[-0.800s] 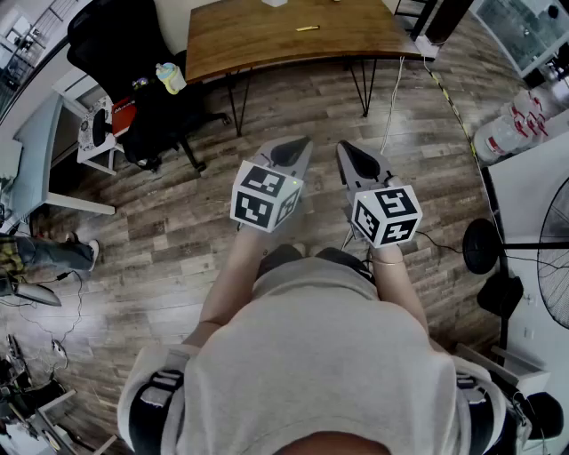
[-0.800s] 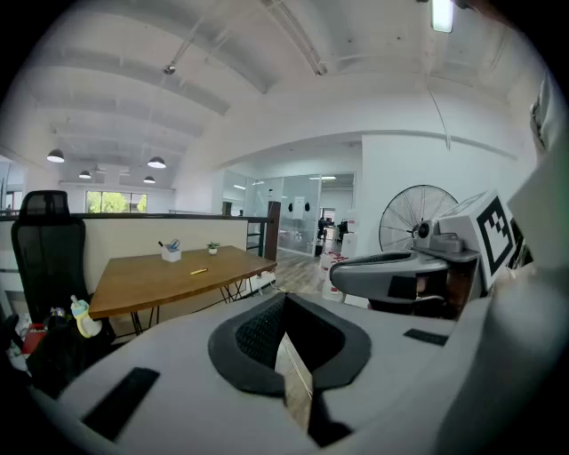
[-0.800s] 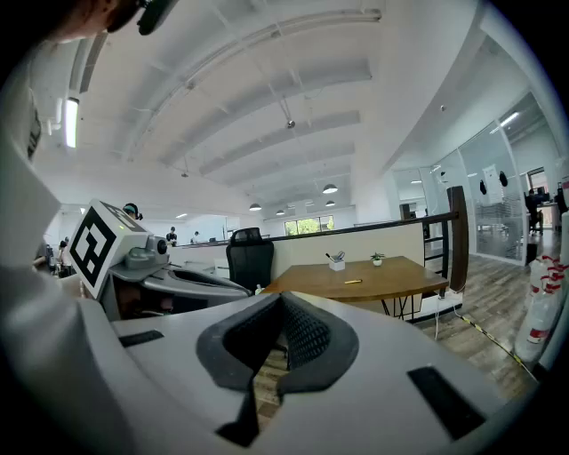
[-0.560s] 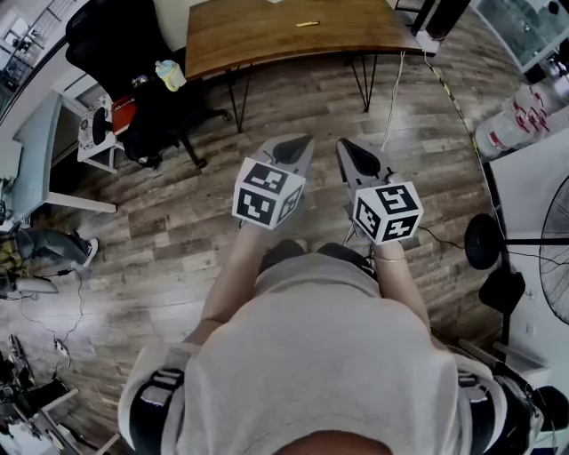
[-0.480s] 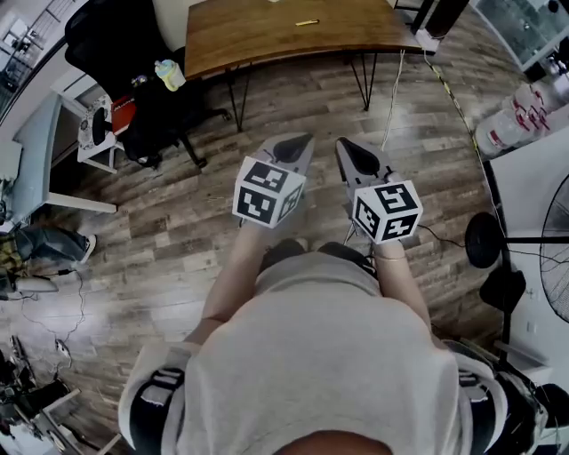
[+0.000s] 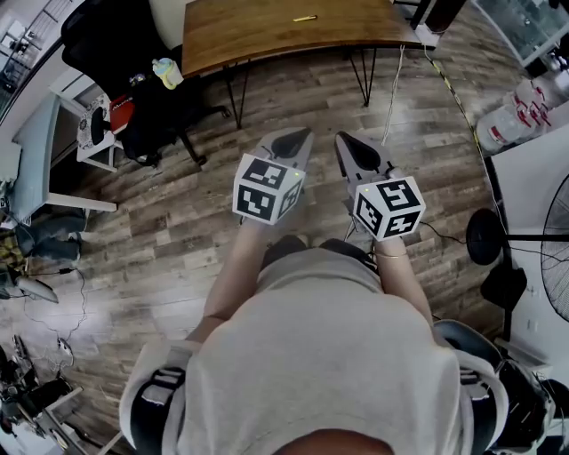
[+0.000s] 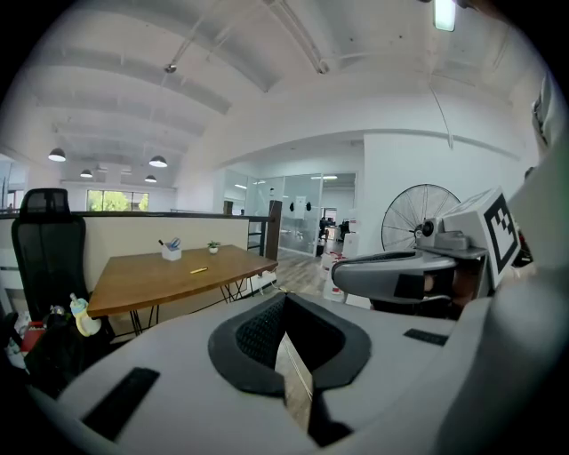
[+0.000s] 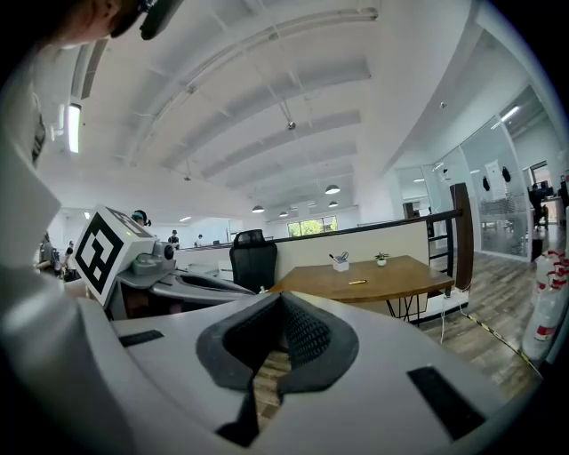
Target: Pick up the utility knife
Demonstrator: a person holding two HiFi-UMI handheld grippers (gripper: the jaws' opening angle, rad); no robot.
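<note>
Though distant, utility knife (image 6: 305,18) on table (image 6: 267,40), chair (image 6: 107,40) beside

A wooden bench (image 6: 267,35) on thin black legs stands at the far side of a wood-plank floor (image 6: 169,222). On its far edge sit a white pen holder (image 7: 171,252) and a small potted plant (image 7: 213,247), near each other. Left of the bench is a black office chair (image 6: 116,44), and a pale bottle (image 6: 166,73) with a blue cap sits by it — on what cannot be told. A white side table (image 6: 40,151) stands further left. At the right are white cylinders (image 6: 516,120), a standing fan (image 7: 424,213) and a white cable (image 6: 391,84) trailing past the bench's legs. Round lamps (image 7: 158,162) hang from the ceiling.
</note>
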